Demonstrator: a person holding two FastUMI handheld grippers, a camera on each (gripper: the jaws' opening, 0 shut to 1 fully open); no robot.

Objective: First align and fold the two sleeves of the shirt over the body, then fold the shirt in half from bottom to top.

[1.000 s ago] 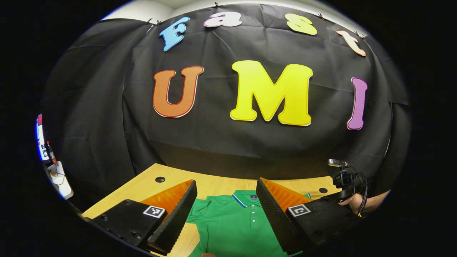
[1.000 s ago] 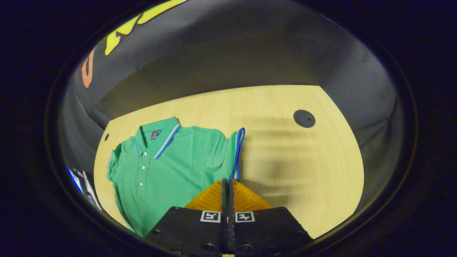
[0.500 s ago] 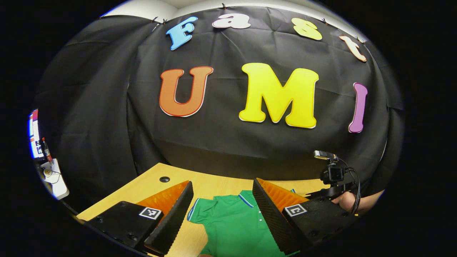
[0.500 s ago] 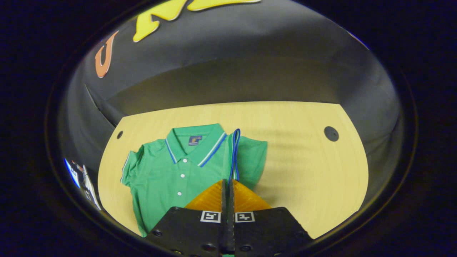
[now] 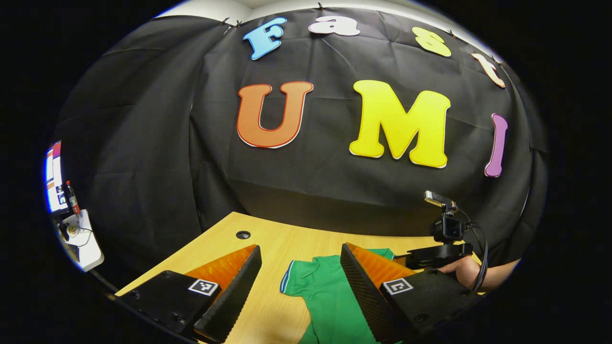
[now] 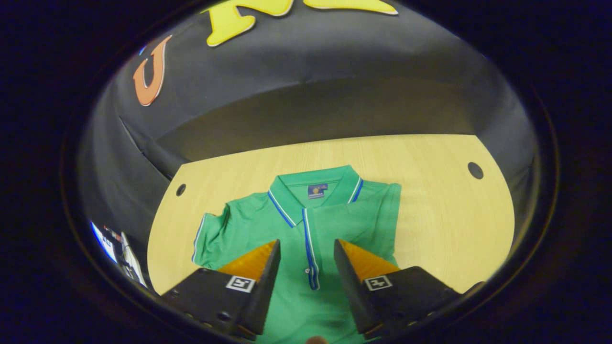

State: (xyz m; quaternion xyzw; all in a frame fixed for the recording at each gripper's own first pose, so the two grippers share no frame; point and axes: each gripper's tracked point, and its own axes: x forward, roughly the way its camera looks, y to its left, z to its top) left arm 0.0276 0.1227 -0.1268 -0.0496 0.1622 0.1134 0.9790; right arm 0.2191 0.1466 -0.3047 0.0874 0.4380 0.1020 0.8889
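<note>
A green polo shirt [image 6: 330, 215] lies flat on the wooden table [image 6: 444, 215], collar [image 6: 315, 188] towards the wall. One sleeve is folded over the body, and its blue-striped cuff [image 6: 309, 248] runs down the placket. The other sleeve [image 6: 208, 236] lies spread out to the left. My right gripper [image 6: 306, 248] hovers open just above the chest, its fingers on either side of the striped cuff and holding nothing. My left gripper [image 5: 300, 255] is open over the table, with the spread sleeve [image 5: 311, 277] between and beyond its fingers. A hand [image 5: 466, 272] holds the other gripper's handle at the right.
Round cable holes sit in the table at the far left [image 6: 180, 189] and far right [image 6: 475, 170]. The black cloth wall [image 5: 311, 191] closes off the table's far edge. Off the left edge stand a white object [image 5: 79, 234] and a small bottle [image 5: 71, 197].
My right gripper has carried the sleeve across the body, opened and let it go; the cuff now lies on the placket. The left gripper view has shifted towards the spread sleeve.
</note>
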